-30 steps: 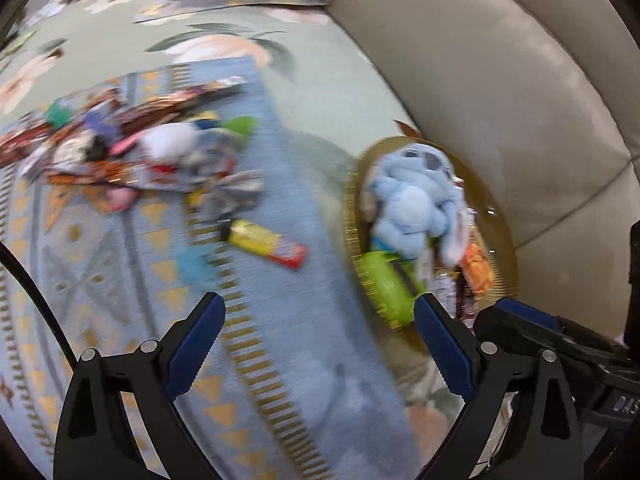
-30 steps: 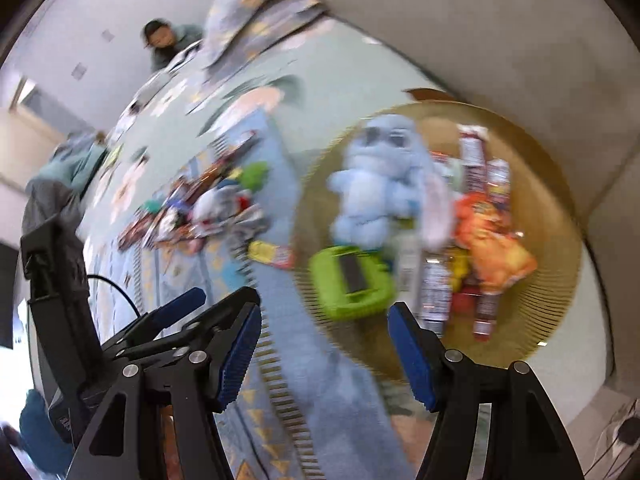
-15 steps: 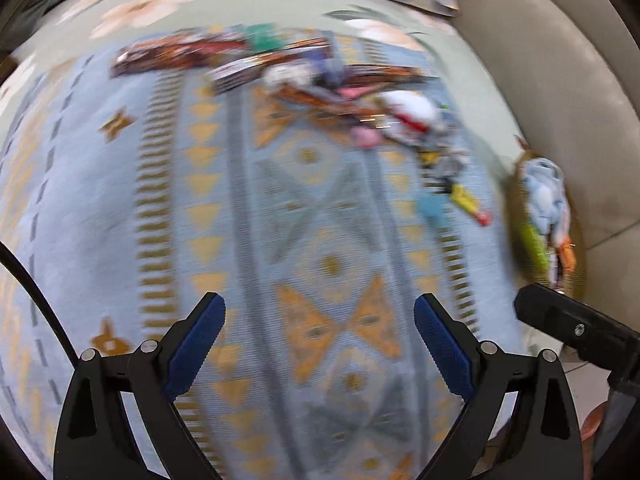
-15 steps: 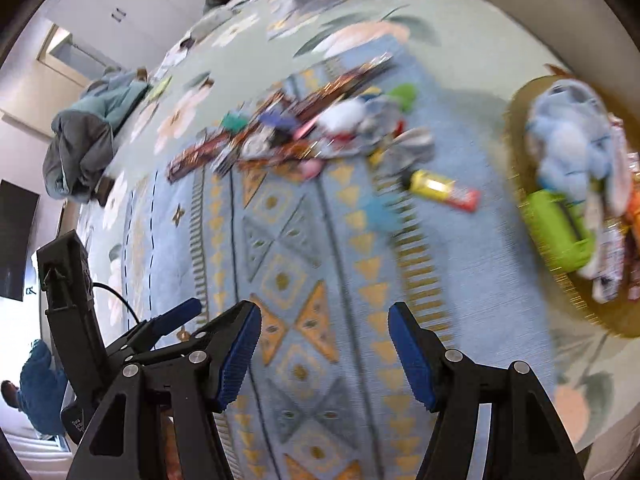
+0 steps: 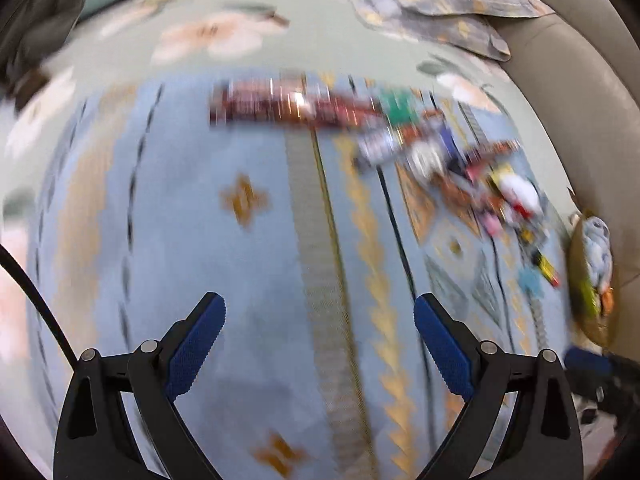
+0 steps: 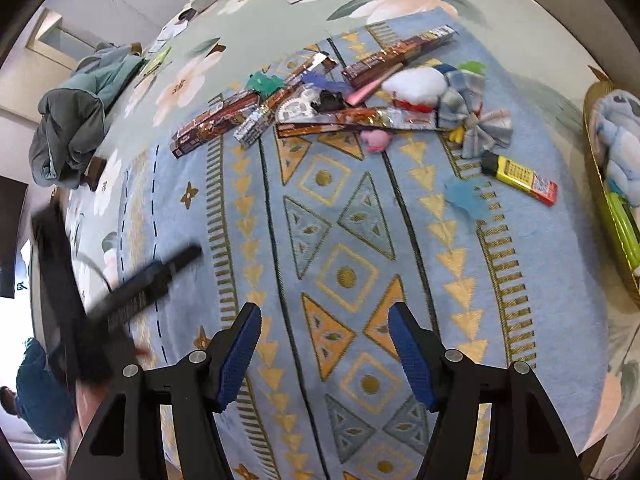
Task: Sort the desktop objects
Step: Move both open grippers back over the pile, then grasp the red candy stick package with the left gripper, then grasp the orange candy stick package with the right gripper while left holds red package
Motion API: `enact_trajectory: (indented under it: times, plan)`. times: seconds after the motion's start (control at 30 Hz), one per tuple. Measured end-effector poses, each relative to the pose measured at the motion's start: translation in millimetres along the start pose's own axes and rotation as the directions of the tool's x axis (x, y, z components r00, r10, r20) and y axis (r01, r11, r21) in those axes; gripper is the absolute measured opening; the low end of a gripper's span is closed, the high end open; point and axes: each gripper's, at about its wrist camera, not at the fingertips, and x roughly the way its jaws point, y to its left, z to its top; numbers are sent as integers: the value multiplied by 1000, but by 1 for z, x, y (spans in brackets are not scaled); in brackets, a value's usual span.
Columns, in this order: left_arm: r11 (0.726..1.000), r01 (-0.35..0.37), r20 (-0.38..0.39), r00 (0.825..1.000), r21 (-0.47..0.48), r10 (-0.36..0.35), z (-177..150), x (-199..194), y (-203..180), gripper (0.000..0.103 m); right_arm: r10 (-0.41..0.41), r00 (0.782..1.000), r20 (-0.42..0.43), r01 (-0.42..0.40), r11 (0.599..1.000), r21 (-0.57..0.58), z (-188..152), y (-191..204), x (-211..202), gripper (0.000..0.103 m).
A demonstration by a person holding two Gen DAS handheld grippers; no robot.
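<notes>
A heap of snack packets and small toys (image 6: 340, 96) lies at the far side of a blue patterned rug (image 6: 344, 276). A yellow and red packet (image 6: 520, 178) lies apart near a gold basket (image 6: 600, 184) at the right edge, which holds a blue plush toy (image 6: 616, 128) and a green item (image 6: 622, 224). My right gripper (image 6: 325, 354) is open and empty above the rug's middle. My left gripper (image 5: 319, 344) is open and empty above the rug's left part; its view is blurred. The heap (image 5: 420, 148) and basket (image 5: 580, 280) show far right there.
A beige sofa (image 5: 580, 80) rises behind the basket. A floral mat (image 6: 240, 20) surrounds the rug. Bundled clothes (image 6: 76, 120) lie at the far left. The left gripper's body (image 6: 132, 300) shows blurred at the left of the right wrist view.
Both grippers have swung left and back from the basket to above the rug. The basket has slid to the right edge of both views. Both stay open and empty.
</notes>
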Motion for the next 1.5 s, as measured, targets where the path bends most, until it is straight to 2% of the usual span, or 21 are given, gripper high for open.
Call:
enact_trajectory:
  times: [0.17, 0.23, 0.3, 0.33, 0.43, 0.53, 0.67, 0.7, 0.77, 0.8, 0.9, 0.93, 0.97, 1.0, 1.03, 1.07, 1.13, 1.2, 1.3, 1.4, 1.5]
  plan:
    - [985, 14, 76, 997, 173, -28, 73, 22, 18, 95, -7, 1000, 8, 7, 999, 54, 13, -1, 10, 65]
    - [961, 6, 117, 992, 276, -40, 95, 34, 19, 95, -5, 1000, 0, 5, 997, 75, 18, -4, 16, 65]
    - [943, 28, 90, 994, 332, -61, 107, 48, 18, 95, -1, 1000, -13, 2, 997, 83, 23, -6, 24, 65]
    - [932, 42, 45, 997, 361, -62, 113, 60, 18, 94, 1, 1000, -24, 1, 996, 85, 26, -7, 30, 65]
    - [910, 42, 6, 999, 412, -49, 119, 76, 19, 93, 8, 998, -57, -3, 997, 80, 35, -8, 45, 65]
    - [892, 28, 4, 999, 450, -33, 119, 84, 18, 93, 21, 997, -71, -15, 997, 77, 48, -7, 53, 65]
    - [882, 16, 1, 1000, 471, -19, 121, 91, 15, 93, 24, 997, -75, -21, 999, 44, 66, -1, 59, 65]
    - [883, 25, -5, 1000, 468, -25, 121, 92, 14, 93, 26, 997, -77, -23, 999, 41, 69, -1, 61, 65]
    - [880, 109, -74, 994, 462, -84, 119, 94, 12, 90, 29, 996, -81, -26, 999, 39, 74, -1, 65, 65]
    - [870, 133, -101, 990, 475, -97, 118, 97, 7, 87, 30, 996, -82, -27, 999, 40, 77, -2, 67, 65]
    - [803, 54, -84, 996, 593, -5, 108, 114, -13, 87, 31, 995, -98, -27, 999, 45, 81, -5, 74, 65]
    - [799, 56, -67, 998, 598, -20, 109, 115, -14, 87, 30, 994, -104, -25, 999, 46, 82, -6, 76, 65]
    - [812, 64, -76, 997, 580, -24, 110, 115, -13, 87, 30, 994, -107, -25, 999, 46, 82, -6, 77, 65]
    - [823, 68, -81, 996, 564, -27, 111, 113, -12, 78, 32, 994, -107, -27, 999, 44, 83, -6, 76, 65]
    - [832, 74, -80, 996, 550, -35, 109, 108, -10, 59, 35, 994, -102, -32, 999, 37, 84, -5, 75, 65]
    - [838, 79, -83, 996, 541, -40, 107, 103, -9, 50, 39, 994, -97, -37, 999, 27, 85, -4, 74, 65]
    - [855, 90, -97, 994, 510, -48, 101, 95, -6, 26, 53, 995, -82, -53, 999, -1, 87, 0, 71, 65]
    - [887, 126, -114, 990, 444, -84, 92, 85, 2, 18, 79, 996, -29, -80, 996, -27, 92, 7, 62, 65]
    - [919, 198, -147, 977, 341, -156, 77, 75, 14, 18, 105, 991, 88, -99, 992, -77, 105, 22, 46, 65]
    - [944, 199, -141, 976, 261, -167, 59, 68, 23, 16, 120, 987, 109, -106, 986, -129, 125, 41, 54, 65]
    - [968, 208, -128, 973, 138, -191, 40, 58, 35, 16, 154, 979, 134, -130, 977, -171, 148, 63, 65, 65]
